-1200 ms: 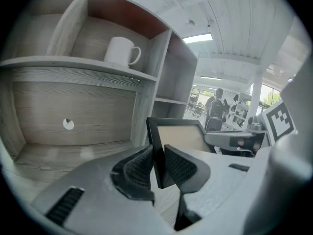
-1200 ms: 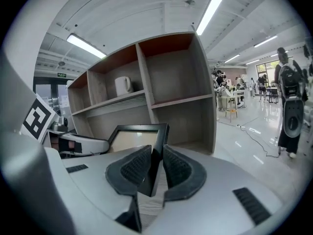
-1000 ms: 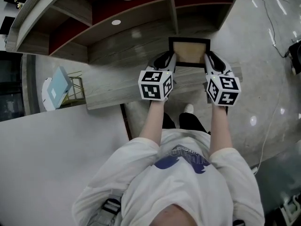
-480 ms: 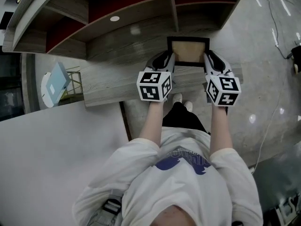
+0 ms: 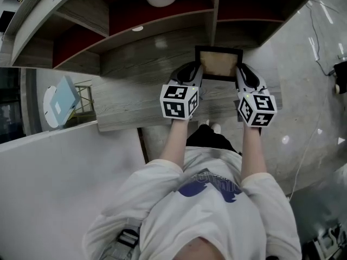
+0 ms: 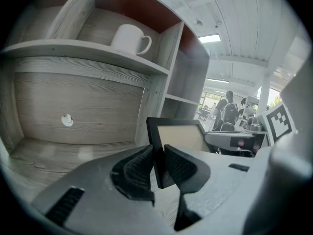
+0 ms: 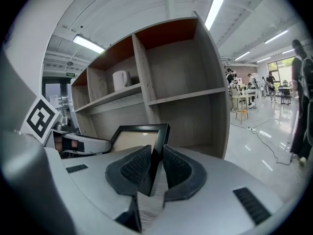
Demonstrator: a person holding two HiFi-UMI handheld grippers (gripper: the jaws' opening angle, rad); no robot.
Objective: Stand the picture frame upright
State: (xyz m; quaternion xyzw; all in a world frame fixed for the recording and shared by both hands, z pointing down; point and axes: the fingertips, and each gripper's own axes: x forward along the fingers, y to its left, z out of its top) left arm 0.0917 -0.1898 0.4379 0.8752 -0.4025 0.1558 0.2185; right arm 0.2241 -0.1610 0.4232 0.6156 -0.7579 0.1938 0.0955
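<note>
Our left tongs [image 6: 158,163] are closed on the left edge of a black-rimmed rectangular picture frame [image 6: 180,137] with a tan panel, the ribbed pads pressing its rim from both sides. Our right tongs [image 7: 156,168] are clamped the same way on the frame's right edge. Held between the two, the picture frame is tilted, its tan panel facing up towards us. It sits over the far right part of the grey wood-grain worktop [image 5: 135,108], close to the upright divider of the grey wooden shelf unit [image 5: 70,16] with red-brown back panels. We cannot tell whether its lower edge touches the worktop. A white ceramic mug [image 6: 128,38] stands on the shelf above.
</note>
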